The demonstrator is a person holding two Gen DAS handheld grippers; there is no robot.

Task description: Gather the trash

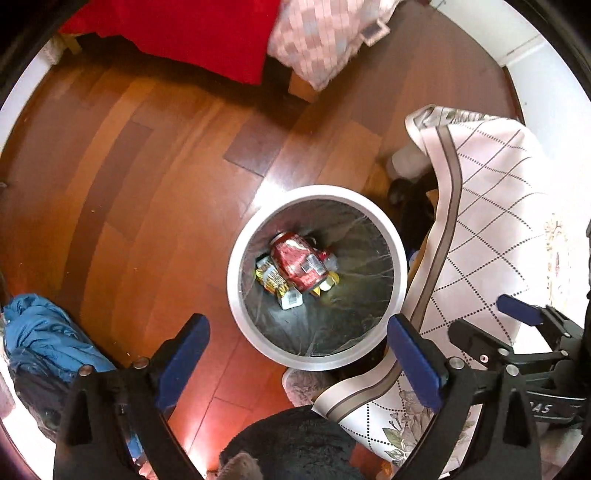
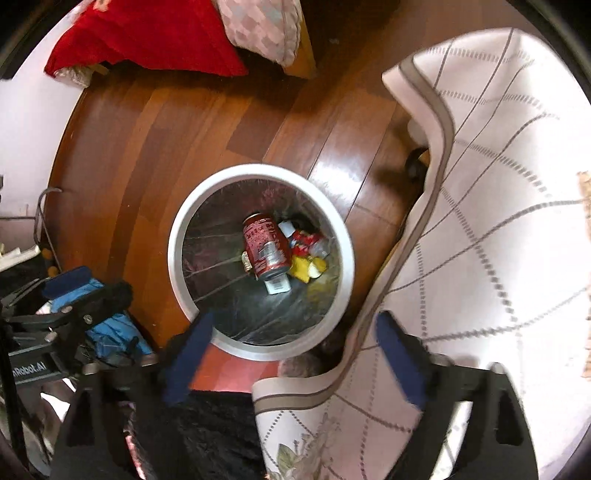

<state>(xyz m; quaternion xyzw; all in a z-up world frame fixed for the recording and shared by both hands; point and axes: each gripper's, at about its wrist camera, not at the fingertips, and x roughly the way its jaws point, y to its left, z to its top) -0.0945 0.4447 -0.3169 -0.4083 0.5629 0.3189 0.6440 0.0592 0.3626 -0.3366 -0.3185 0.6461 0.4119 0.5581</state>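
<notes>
A round white trash bin (image 1: 238,254) with a dark liner stands on the wood floor below both grippers; it also shows in the right wrist view (image 2: 173,254). Inside lie a red soda can (image 1: 297,262) (image 2: 266,245), yellow wrappers (image 1: 271,280) (image 2: 301,267) and a small white carton (image 1: 291,301) (image 2: 277,286). My left gripper (image 1: 299,362) is open and empty, held above the bin's near rim. My right gripper (image 2: 295,354) is open and empty, also above the near rim. The right gripper shows in the left wrist view (image 1: 484,325) over the tablecloth.
A white checked tablecloth (image 1: 491,221) (image 2: 498,221) hangs at the right, close to the bin. A red blanket (image 1: 192,33) (image 2: 147,33) and pink pillow (image 1: 321,33) lie at the far side. Blue cloth (image 1: 48,336) (image 2: 107,328) is piled left. Dark fluffy fabric (image 1: 295,443) lies near.
</notes>
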